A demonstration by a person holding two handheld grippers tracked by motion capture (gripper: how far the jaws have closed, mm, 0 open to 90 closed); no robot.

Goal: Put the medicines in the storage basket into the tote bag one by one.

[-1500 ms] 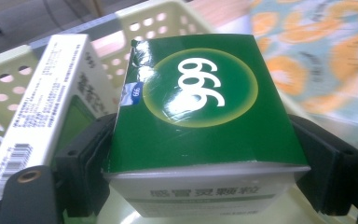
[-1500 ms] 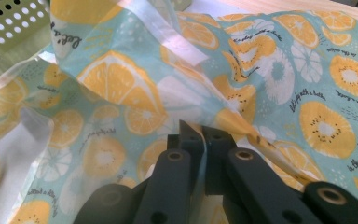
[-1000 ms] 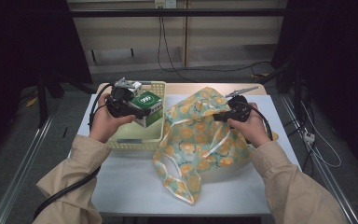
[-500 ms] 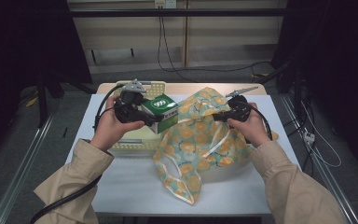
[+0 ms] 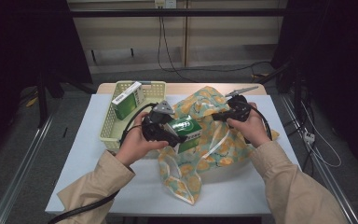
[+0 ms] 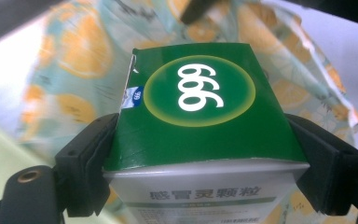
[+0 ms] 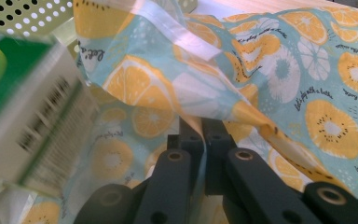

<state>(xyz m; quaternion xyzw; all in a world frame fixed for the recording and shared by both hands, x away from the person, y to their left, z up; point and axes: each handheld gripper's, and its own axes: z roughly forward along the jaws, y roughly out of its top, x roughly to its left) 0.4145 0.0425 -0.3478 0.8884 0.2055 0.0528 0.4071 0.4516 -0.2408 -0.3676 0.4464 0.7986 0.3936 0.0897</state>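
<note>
Left gripper (image 5: 179, 135) clamps the green box (image 5: 185, 129), holding it over the bag's (image 5: 214, 140) mouth, right of the basket (image 5: 142, 86). Right gripper (image 5: 216, 116) pinches the bag's far edge shut-tight.

Glossy green cardboard box (image 6: 200, 107), thin printed plastic-film bag (image 7: 279, 70), perforated matt plastic basket (image 5: 106, 128), matt black jaws.
</note>
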